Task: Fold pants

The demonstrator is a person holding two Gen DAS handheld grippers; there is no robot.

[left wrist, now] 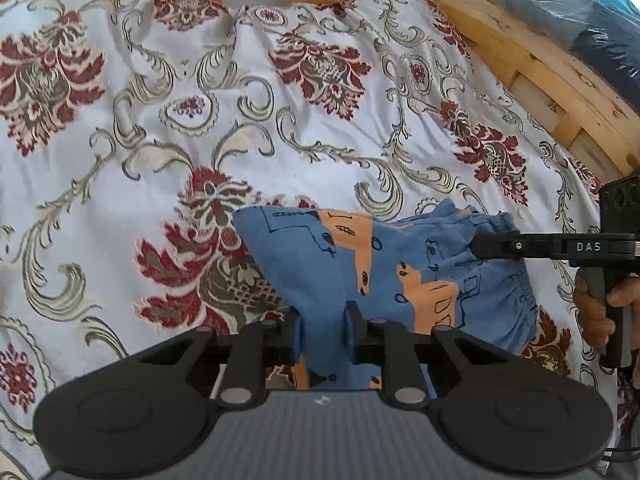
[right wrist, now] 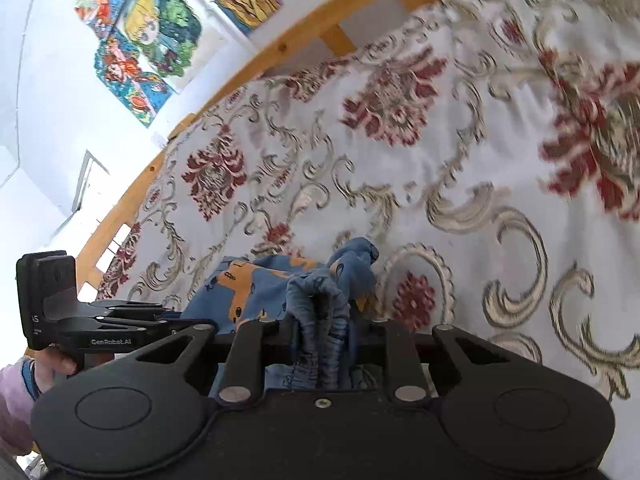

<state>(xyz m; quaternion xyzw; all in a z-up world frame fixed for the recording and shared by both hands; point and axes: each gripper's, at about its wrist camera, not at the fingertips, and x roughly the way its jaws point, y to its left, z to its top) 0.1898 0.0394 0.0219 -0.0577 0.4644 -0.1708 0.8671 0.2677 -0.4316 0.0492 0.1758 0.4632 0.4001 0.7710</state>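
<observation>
Small blue pants (left wrist: 320, 264) with orange patches and dark line drawings lie bunched on a floral bedspread (left wrist: 168, 128). My left gripper (left wrist: 323, 332) is shut on a fold of the blue cloth at the pants' near edge. In the same view my right gripper (left wrist: 480, 246) comes in from the right and pinches the gathered waistband. The right wrist view shows the right gripper (right wrist: 322, 332) shut on that crumpled waistband of the pants (right wrist: 248, 288), with the left gripper (right wrist: 176, 320) beside it at the left. The cloth hides both grippers' pads.
A wooden bed frame (left wrist: 552, 76) runs along the far and right edges of the bedspread. Plastic-wrapped bundles (left wrist: 580, 12) lie beyond it. Colourful pictures (right wrist: 140, 36) hang on the white wall. A person's hand (left wrist: 596, 308) holds the right gripper's handle.
</observation>
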